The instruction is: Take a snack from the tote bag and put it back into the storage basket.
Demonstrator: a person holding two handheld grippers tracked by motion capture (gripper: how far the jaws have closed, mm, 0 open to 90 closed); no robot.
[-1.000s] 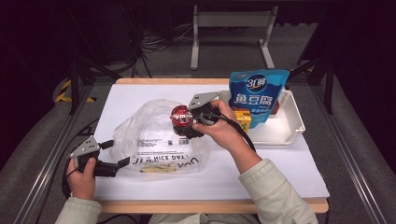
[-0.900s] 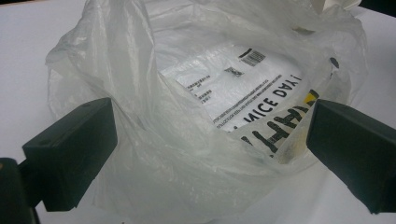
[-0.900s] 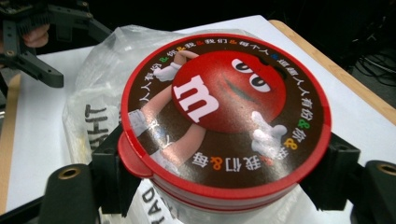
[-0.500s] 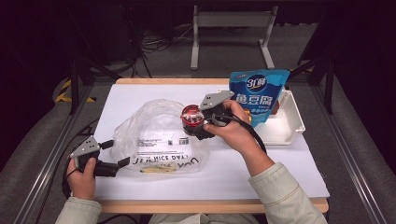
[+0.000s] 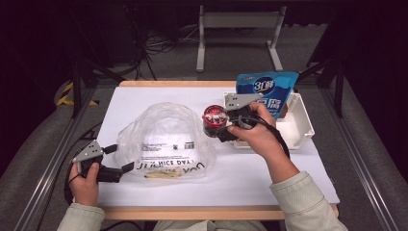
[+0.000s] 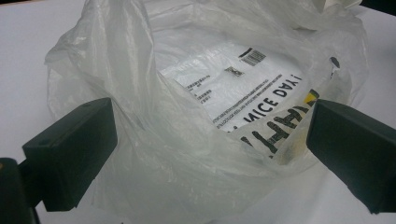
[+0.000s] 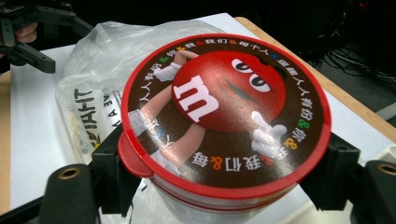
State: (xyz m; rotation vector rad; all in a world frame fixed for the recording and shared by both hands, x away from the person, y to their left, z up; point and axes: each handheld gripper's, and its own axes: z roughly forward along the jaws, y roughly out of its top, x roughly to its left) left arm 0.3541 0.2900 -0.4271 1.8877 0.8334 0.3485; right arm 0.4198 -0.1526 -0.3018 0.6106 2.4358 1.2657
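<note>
The right gripper (image 5: 217,126) is seen closed on a round candy tub (image 5: 214,120), its jaws spread wide against the tub's two sides just under the red-rimmed lid (image 7: 224,116). The tub is held above the white table cover (image 5: 159,96), between the clear plastic bag (image 5: 163,144) and the white tray (image 5: 300,127), and just beside the bag's right edge. Open cover is left beyond the tub toward the far edge of the table.

The left gripper (image 5: 120,163) is held low at the bag's near left corner. In the left gripper view its jaws are seen standing wide apart with crumpled film (image 6: 187,140) between them; whether the pads touch the film cannot be told.

The tub's base is cut off at the bottom of the right gripper view. The bag's print is mirrored and partly folded away, and what lies under the film is hard to make out. The lower part of the blue pouch (image 5: 267,89) is hidden behind the right gripper and hand.

The cover is laid on a wooden table (image 5: 159,83); dark floor, cables and a grey metal stand (image 5: 238,33) are seen behind.
</note>
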